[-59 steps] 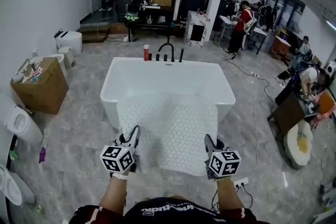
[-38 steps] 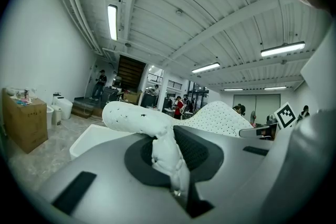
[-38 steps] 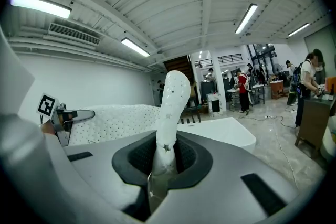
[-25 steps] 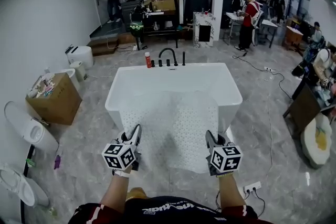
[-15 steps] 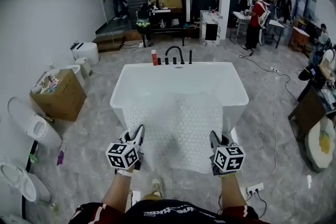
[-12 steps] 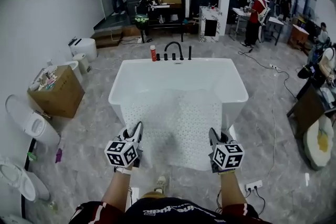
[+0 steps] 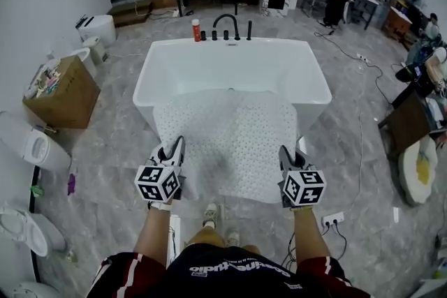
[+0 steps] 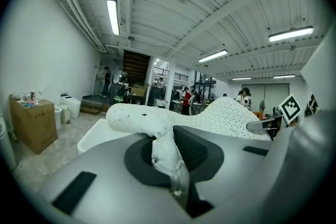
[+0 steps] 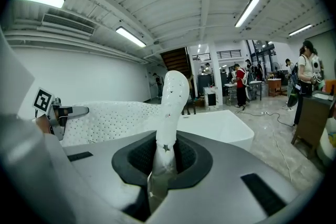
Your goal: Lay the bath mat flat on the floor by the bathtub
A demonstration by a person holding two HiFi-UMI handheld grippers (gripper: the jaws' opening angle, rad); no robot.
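Note:
The white perforated bath mat (image 7: 230,139) hangs spread between my two grippers, its far part draped over the near rim of the white bathtub (image 7: 143,91). My left gripper (image 7: 176,150) is shut on the mat's near left corner, and my right gripper (image 7: 285,155) is shut on the near right corner. In the left gripper view the mat (image 8: 139,117) bunches up out of the closed left gripper (image 8: 176,183). In the right gripper view a fold of the mat (image 9: 172,99) stands up from the closed right gripper (image 9: 159,178), with the tub (image 9: 220,126) beyond.
A black faucet (image 7: 223,23) and red bottle (image 7: 196,29) stand at the tub's far end. A cardboard box (image 7: 59,94) and toilets (image 7: 31,146) line the left wall. A power strip (image 7: 332,220) with cables lies right of me. My shoes (image 7: 209,214) show below the mat.
The head view has tilted down, so the tub sits higher in frame and my shoes show. Both grippers still hold the mat's near corners, a little nearer to me.

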